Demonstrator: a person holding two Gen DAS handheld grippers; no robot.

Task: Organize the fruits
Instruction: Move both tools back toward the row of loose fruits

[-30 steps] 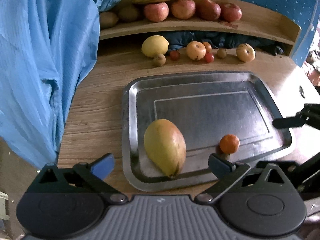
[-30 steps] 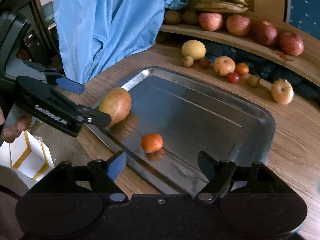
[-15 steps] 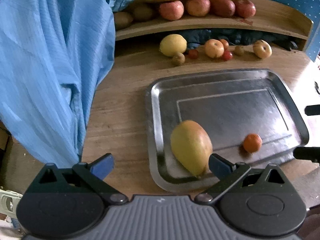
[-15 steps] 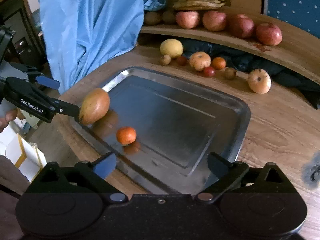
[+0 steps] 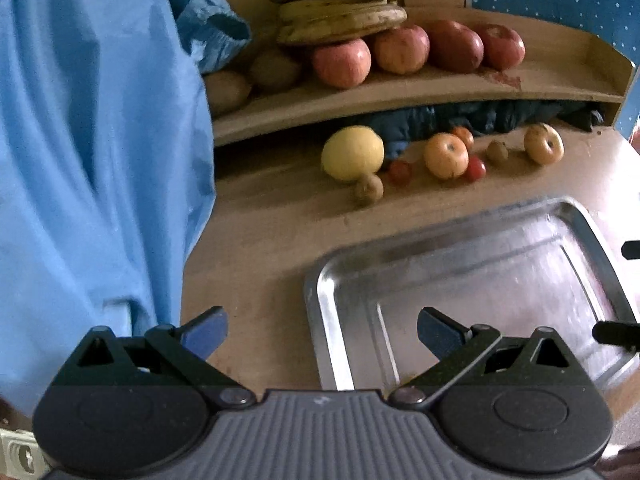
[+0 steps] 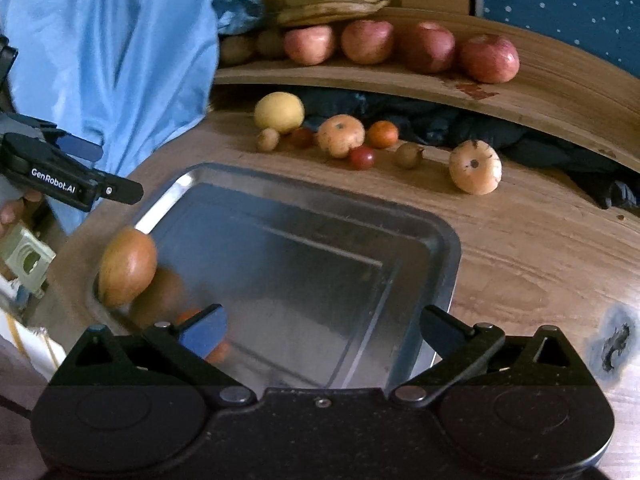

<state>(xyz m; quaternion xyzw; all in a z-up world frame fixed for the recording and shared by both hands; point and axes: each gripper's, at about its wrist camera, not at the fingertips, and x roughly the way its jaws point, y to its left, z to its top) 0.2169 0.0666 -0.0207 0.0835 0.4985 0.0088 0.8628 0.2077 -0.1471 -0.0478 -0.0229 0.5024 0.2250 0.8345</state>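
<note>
Changes relative to the preceding frames. Left gripper (image 5: 322,326): shifting leftward off the metal tray (image 5: 324,280) and toward the loose fruit at the back, leaving the mango (image 6: 127,266) out of the left wrist view. Right gripper (image 6: 322,326): advancing over the tray, bringing the small orange (image 6: 218,351) behind the left fingertip (image 6: 204,330). Back row, yellow fruit (image 5: 353,153) included: appearing larger in both views.

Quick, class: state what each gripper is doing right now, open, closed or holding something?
Left gripper: open, holding nothing.
Right gripper: open, holding nothing; its fingers hang over the metal tray.
</note>
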